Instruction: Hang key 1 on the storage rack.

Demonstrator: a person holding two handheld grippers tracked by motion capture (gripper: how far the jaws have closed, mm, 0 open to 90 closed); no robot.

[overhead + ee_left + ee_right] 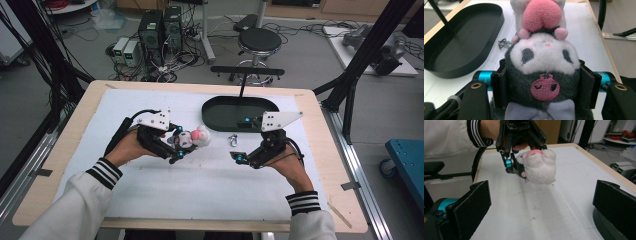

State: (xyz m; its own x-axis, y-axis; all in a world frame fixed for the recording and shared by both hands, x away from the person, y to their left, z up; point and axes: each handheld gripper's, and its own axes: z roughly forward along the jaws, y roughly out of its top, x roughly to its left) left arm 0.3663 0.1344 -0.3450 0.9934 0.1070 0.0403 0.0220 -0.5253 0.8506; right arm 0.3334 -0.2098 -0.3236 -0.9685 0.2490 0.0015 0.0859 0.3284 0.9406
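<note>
We have the plush toy [190, 138] pinched in the left gripper [176, 148], lifted just above the white mat [200, 185] left of centre, a little nearer than the black oval tray [239, 113] at the far side. In the left gripper view the two jaws press into the dark furry body [541, 85] on either side, just above the bow, and the fabric bulges around them, so we judge it soft, light and easily squashed, unlikely to break but prone to slump or twist if held by an ear or the pink tip. The thick middle, where we grip now, seems the best hold. The right gripper [239, 157] hovers low over the mat to the right with its jaws spread wide and nothing between them. A small metal ring [232, 141], perhaps a keyring, lies just beside the tray.
</note>
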